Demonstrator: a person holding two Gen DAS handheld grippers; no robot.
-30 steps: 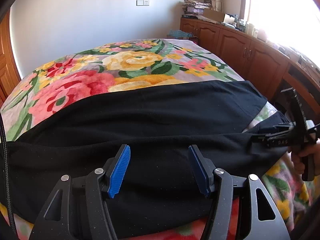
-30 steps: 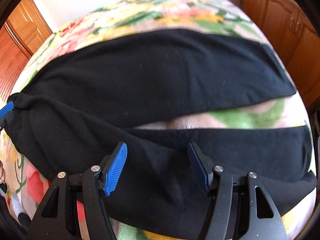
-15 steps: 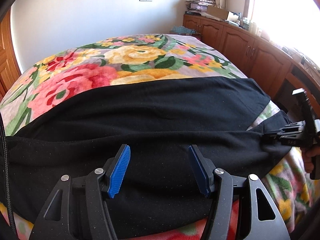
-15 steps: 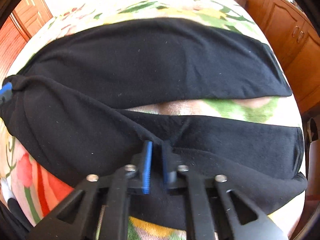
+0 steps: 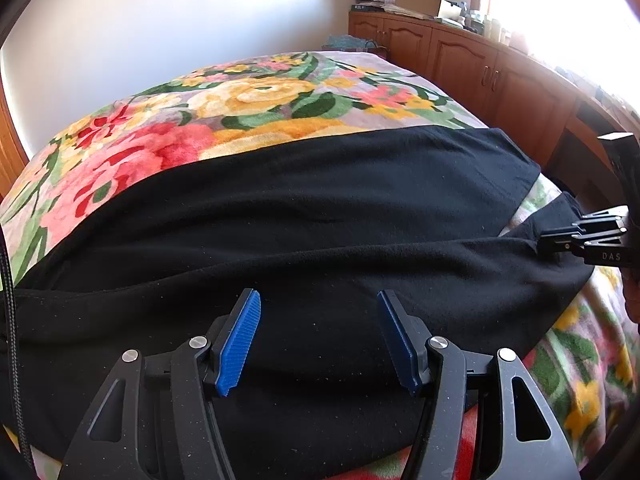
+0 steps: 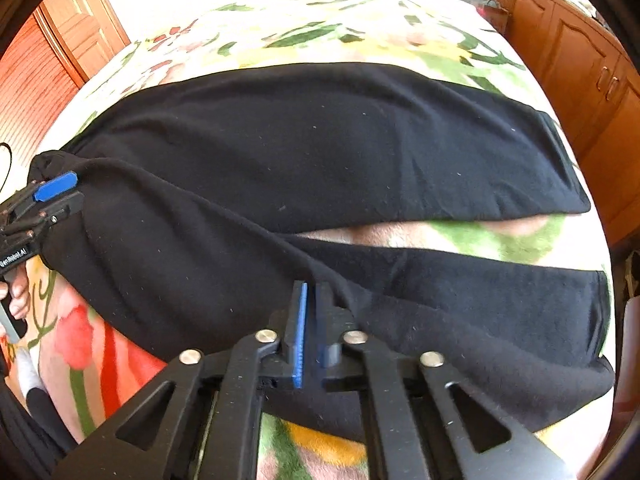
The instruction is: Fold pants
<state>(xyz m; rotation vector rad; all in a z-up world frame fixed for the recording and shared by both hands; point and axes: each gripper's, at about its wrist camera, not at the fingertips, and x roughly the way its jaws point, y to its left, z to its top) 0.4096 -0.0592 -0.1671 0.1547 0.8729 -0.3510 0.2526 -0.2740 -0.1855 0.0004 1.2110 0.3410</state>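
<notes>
Your right gripper has its blue pads nearly together on a ridge of black cloth at the inner edge of the near leg, though the jaws are easing open a touch, so check the pinch is firm. Your left gripper is spread wide over the waist end, pads clear of the fabric with cloth lying between them. The pants lie across the floral blanket, far leg flat, near leg rumpled, a strip of blanket showing between them on the right. Gripping at that inner edge suits carrying the near leg over the far one. Beyond the far leg the blanket is open; the wooden cabinets stand close along the right side.
</notes>
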